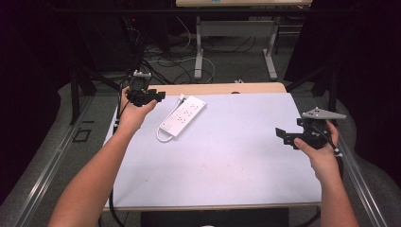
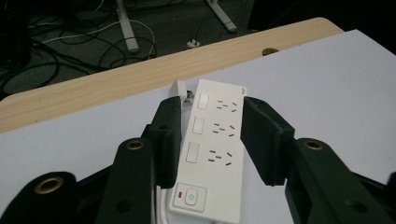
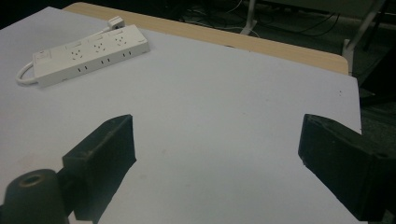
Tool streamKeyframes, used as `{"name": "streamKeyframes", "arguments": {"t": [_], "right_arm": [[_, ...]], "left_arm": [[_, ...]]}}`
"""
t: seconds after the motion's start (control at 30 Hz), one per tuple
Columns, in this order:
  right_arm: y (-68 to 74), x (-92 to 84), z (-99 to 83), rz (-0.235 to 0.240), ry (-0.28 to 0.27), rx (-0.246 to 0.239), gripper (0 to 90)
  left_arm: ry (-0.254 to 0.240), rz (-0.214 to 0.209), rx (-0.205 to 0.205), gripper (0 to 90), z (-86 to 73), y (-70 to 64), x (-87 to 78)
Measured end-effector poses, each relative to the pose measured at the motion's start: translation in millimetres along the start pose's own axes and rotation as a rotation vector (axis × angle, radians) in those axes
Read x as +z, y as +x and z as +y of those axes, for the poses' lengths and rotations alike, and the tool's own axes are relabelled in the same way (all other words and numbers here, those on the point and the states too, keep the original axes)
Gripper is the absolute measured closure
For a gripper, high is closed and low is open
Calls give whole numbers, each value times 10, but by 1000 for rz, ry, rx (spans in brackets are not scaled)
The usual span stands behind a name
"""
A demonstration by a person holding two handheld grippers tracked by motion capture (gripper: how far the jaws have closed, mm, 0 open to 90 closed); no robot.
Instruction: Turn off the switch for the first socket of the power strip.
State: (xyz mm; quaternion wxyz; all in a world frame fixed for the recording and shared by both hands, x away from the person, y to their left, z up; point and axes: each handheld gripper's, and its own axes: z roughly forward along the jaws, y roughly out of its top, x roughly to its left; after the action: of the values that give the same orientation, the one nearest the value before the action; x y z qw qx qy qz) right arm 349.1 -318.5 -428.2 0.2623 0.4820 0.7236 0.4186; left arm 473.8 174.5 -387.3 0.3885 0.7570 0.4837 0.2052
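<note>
The bench [image 1: 227,161] carries a white power strip [image 1: 183,117] near its far left corner. The left gripper [image 1: 158,96], held level at the far left edge, points at the strip with jaws spread, apart from it. The right gripper [image 1: 280,136] hovers at the right edge, jaws wide.

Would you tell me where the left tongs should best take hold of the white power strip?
Probably across its narrow width at mid-body: the power strip lies flat, long and slim, and the left tongs already straddle its long sides from above. Avoid the cable end.
</note>
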Motion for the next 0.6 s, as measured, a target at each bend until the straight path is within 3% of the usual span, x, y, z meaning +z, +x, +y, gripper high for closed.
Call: {"name": "streamKeyframes", "arguments": {"t": [0.23,0.4,0.6], "right_arm": [[-2,11,-3,-1,0,0,102],[-4,15,-6,-1,2,2,102],[-16,12,-6,3,3,2,102]], "left_arm": [[17,9,7,624,36,-61,137],[36,39,30,642,59,-83,250],[50,62,13,680,68,-62,366]]}}
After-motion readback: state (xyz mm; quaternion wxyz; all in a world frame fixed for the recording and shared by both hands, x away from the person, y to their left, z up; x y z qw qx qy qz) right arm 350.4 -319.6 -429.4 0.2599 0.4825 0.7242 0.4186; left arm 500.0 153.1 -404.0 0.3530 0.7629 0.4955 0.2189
